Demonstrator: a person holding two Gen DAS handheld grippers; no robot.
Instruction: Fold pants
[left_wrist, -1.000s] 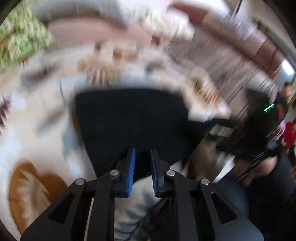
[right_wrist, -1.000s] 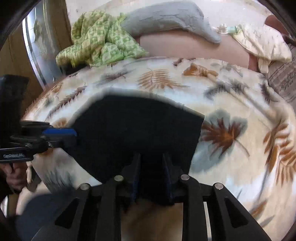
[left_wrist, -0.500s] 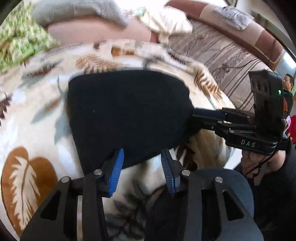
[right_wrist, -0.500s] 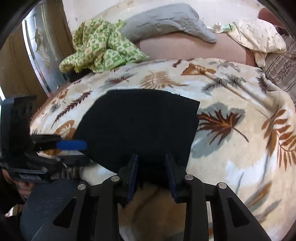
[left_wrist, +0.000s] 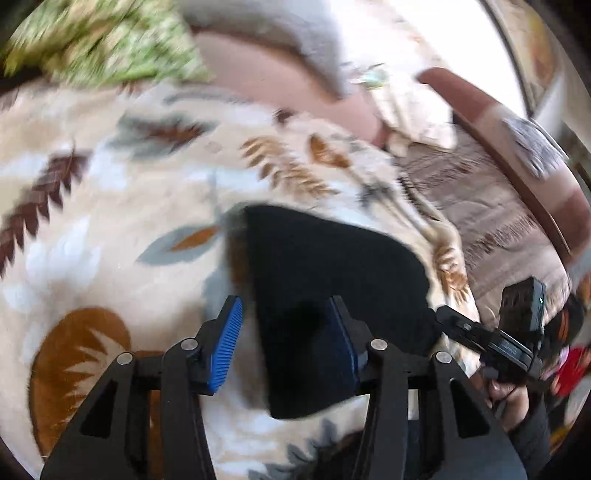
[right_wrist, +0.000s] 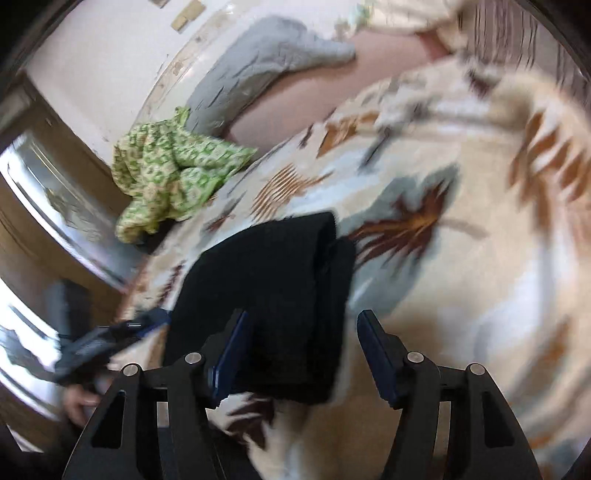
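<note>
The black pants (left_wrist: 332, 280) lie folded into a compact stack on the leaf-print blanket (left_wrist: 110, 229). They also show in the right wrist view (right_wrist: 280, 288), with layered edges on the right side. My left gripper (left_wrist: 288, 343) is open, its jaws wide apart over the stack's near left edge, holding nothing. My right gripper (right_wrist: 303, 354) is open over the stack's near edge, also empty. The right gripper shows in the left wrist view (left_wrist: 495, 339); the left one appears blurred in the right wrist view (right_wrist: 107, 336).
A green patterned cloth (right_wrist: 170, 173) and a grey pillow (right_wrist: 266, 74) lie at the far end of the bed. A striped brown cover (left_wrist: 491, 206) lies to the right. A wooden door and shiny panel (right_wrist: 48, 199) stand at the left.
Both grippers have opened wide and let go of the pants. The pants now lie as a narrower folded stack. Both views have swung and are blurred with motion.
</note>
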